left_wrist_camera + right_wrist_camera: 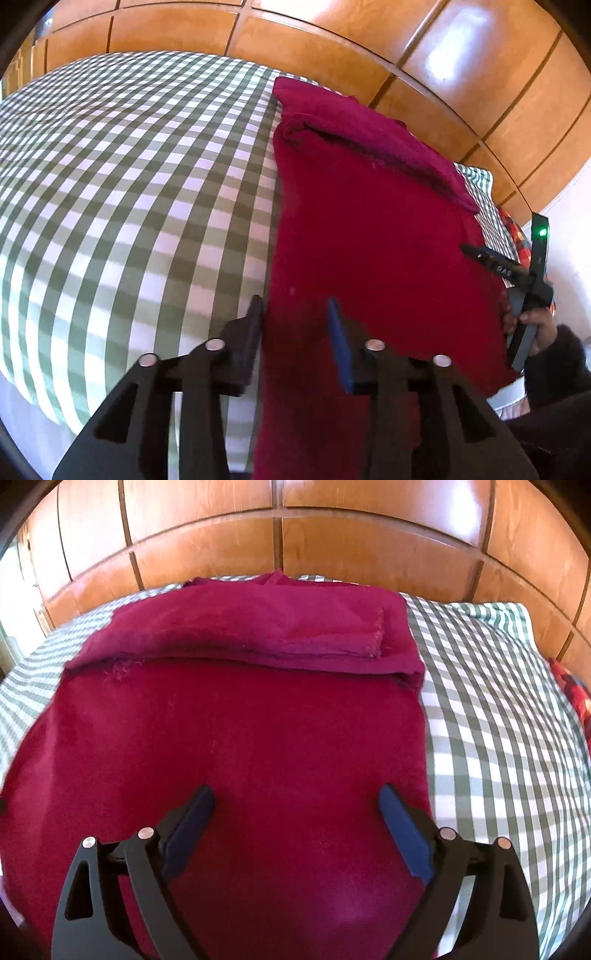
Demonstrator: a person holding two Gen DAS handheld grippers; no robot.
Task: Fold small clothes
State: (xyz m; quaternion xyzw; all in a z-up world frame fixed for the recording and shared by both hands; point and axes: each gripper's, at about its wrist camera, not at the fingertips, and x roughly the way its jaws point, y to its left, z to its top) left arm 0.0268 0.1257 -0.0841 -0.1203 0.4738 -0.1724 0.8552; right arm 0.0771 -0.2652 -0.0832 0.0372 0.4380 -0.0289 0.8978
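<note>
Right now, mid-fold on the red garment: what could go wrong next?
1. Both the left gripper and right gripper stand open above the red garment, gripping nothing; closing may pinch the checked bedsheet too.
2. The folded far band looks loose; tugging the near part could undo it.

No legible text; tiny markings on right claw (506,271) unreadable.

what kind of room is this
Most likely a bedroom. A red garment lies spread on what looks like a bed with a green-and-white checked sheet, and glossy wooden panels, a wardrobe front or headboard, stand right behind it.
</note>
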